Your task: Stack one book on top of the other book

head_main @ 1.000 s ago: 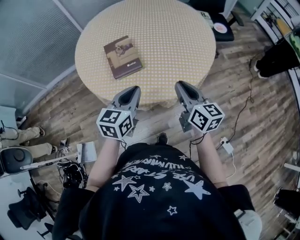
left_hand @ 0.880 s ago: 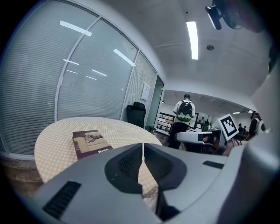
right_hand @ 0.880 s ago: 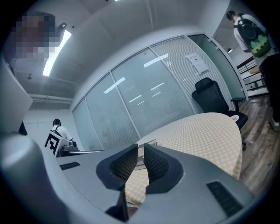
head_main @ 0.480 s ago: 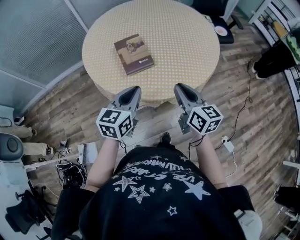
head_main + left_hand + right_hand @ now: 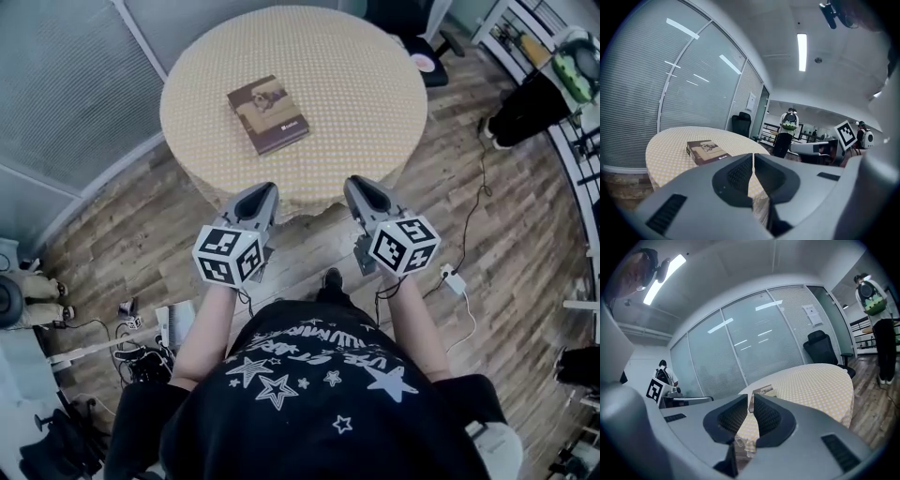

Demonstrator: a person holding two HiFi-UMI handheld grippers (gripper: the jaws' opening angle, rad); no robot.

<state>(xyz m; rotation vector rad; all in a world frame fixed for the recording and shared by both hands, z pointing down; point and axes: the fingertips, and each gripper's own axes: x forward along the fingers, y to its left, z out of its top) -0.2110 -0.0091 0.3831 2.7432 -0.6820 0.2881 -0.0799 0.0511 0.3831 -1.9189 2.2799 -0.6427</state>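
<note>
Grippers sat nearest the camera: the left gripper [image 5: 264, 190] and the right gripper [image 5: 357, 184] were side by side over the wooden floor [image 5: 497, 253], just short of the round table [image 5: 366, 84]. Both gripper views showed the jaws clenched together on nothing.

On the table's dotted cloth, left of centre in the head view, lay the book [image 5: 268, 114], flat and cover up, well apart from both grippers. Its long axis ran slantwise, with the near end turned to the right and the pictured end of the cover farther away.

The head view gave the whole cover. The left gripper view gave the dark side edge, thick enough to be possibly two volumes, though no seam could be made out. In the right gripper view the jaw tips hid most of the book.

Farther off, the left gripper view showed a person with a backpack [image 5: 789, 125] standing beyond the table. The right gripper view showed an office chair [image 5: 820, 351] against the blinded glass wall [image 5: 754, 343].
</note>
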